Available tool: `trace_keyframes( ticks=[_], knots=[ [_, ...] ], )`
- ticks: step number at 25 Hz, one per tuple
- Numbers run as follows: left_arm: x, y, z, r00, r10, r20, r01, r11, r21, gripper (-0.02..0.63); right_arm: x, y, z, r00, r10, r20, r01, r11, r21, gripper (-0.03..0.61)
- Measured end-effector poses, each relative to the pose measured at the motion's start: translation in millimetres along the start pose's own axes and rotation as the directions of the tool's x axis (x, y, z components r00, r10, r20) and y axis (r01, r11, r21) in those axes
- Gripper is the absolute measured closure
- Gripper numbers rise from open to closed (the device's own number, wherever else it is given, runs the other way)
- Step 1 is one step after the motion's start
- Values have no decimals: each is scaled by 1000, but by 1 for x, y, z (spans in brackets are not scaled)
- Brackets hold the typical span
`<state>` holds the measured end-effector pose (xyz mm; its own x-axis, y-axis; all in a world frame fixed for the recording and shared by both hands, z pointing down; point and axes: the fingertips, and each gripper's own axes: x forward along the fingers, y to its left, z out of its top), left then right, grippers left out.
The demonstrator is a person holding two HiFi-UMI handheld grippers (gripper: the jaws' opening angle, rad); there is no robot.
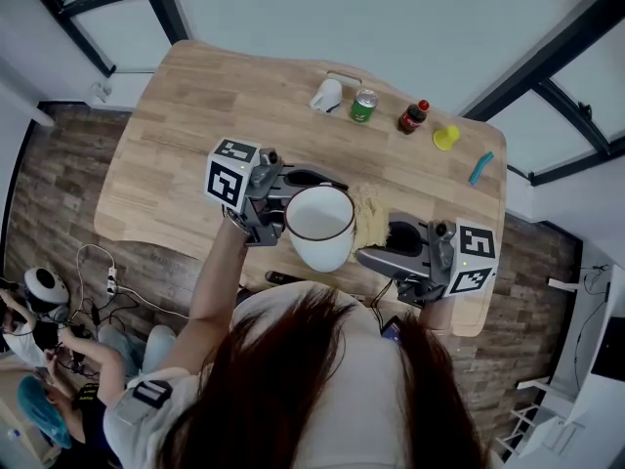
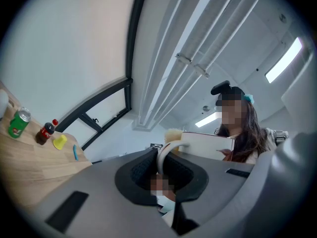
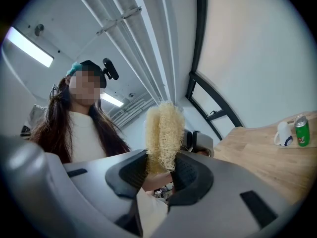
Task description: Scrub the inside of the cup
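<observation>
Two closed grips: my left hand-held gripper (image 1: 281, 203) pinches the cup (image 1: 319, 225) by its handle above the counter (image 1: 176, 135), and my right hand-held gripper (image 1: 386, 242) clamps the scrubber (image 3: 163, 133). I fear hard scrubbing could twist the cup loose.

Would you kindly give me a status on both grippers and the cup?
Left gripper shut on cup handle. Right gripper shut on scrubber, outside cup. Nothing in way.

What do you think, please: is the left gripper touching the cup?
Touching. The left gripper view shows the left gripper clamped on the handle of the cup.
</observation>
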<state>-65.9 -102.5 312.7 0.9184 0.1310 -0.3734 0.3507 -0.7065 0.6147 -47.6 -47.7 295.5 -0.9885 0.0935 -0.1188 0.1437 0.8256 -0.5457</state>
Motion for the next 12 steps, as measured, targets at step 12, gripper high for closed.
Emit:
trace_keyframes(
  ticks=[12],
  knots=[
    [10, -16, -4, 992, -122, -18, 122, 992, -28, 588, 5, 9, -2, 994, 105, 13, -105, 992, 66, 457]
  ],
)
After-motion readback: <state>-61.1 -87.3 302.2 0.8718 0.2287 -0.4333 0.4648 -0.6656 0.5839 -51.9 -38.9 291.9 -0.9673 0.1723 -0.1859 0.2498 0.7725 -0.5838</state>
